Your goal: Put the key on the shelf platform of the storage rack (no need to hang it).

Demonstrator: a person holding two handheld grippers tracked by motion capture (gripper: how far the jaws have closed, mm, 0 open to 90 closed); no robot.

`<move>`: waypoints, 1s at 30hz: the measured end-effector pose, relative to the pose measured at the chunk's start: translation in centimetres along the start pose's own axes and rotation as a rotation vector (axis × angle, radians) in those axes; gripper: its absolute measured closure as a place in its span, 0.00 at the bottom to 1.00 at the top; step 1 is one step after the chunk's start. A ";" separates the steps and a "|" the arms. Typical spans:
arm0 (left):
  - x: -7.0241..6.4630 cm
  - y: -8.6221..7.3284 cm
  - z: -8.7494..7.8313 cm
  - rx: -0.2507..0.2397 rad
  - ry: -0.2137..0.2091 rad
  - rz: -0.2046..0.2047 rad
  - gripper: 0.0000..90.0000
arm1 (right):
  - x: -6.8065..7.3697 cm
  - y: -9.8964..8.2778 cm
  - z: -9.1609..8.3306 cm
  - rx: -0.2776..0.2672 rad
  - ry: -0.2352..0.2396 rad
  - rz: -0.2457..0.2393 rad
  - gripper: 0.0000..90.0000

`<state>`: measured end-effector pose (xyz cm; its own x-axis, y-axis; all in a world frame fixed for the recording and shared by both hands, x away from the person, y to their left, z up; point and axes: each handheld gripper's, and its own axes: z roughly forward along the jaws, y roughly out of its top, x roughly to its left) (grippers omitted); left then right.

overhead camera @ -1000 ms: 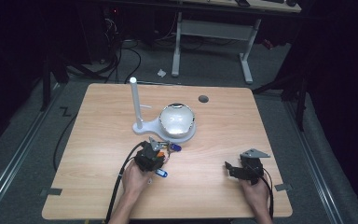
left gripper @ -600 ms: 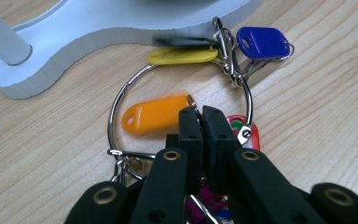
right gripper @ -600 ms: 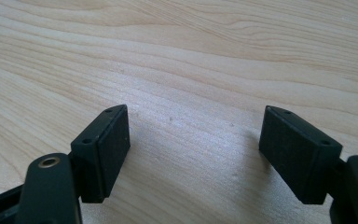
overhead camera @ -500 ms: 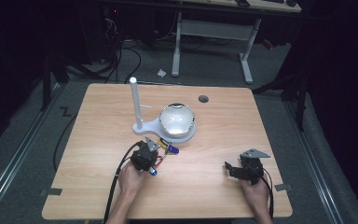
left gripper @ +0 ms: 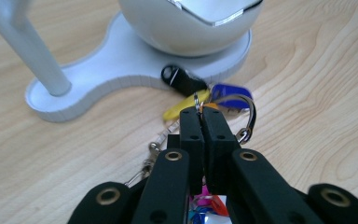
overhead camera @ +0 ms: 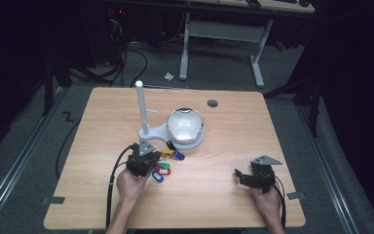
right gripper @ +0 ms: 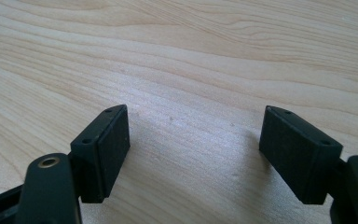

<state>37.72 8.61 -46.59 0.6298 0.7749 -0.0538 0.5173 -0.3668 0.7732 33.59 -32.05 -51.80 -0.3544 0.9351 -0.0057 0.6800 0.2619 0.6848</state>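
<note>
A: Nearest the person, which tools appear?

B: The left gripper [overhead camera: 151,158], black and two-jawed, sits in the left hand [overhead camera: 131,184] by the near edge of the light wooden table [overhead camera: 224,204]. The right gripper [overhead camera: 237,174], of the same build, is in the right hand [overhead camera: 268,204], well apart from the other.

A: State of the left gripper?

B: In the left gripper view its jaws have just been closing and now meet on the thin metal key ring [left gripper: 235,109] of a bunch of coloured plastic key tags [overhead camera: 164,163]. The ring's wire is pinched at the tips of the pads.

A: Where does the bunch lie?

B: Just in front of the left gripper, spread on the wood near the stand. A yellow tag [left gripper: 182,107], a blue tag [left gripper: 228,91] and a black tag [left gripper: 182,79] fan out past the pads; a short chain [left gripper: 156,144] trails to the side.

A: And the right gripper?

B: Its jaws stand wide apart above bare wood, with nothing between them, as the right gripper view shows.

A: What lies beyond the tags?

B: A white plastic stand [overhead camera: 158,132] whose flat base bears an upright white post [overhead camera: 141,105] and a glossy white dome [overhead camera: 185,124]. The black tag lies at the edge of the base.
</note>
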 end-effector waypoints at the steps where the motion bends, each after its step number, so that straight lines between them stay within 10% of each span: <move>1: 0.1 0.3 -0.3 -0.009 -0.004 -0.002 0.98 | 0.0 0.0 0.0 0.000 0.000 0.000 0.27; 30: 0.9 6.3 -6.3 -0.150 -0.080 0.025 1.00 | 0.0 0.0 0.0 0.000 0.001 -0.001 0.27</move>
<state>37.90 10.29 -37.82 0.6884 0.7210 -0.0787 0.4124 -0.2999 0.8602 33.60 -32.05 -51.81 -0.3553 0.9347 -0.0056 0.6798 0.2625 0.6848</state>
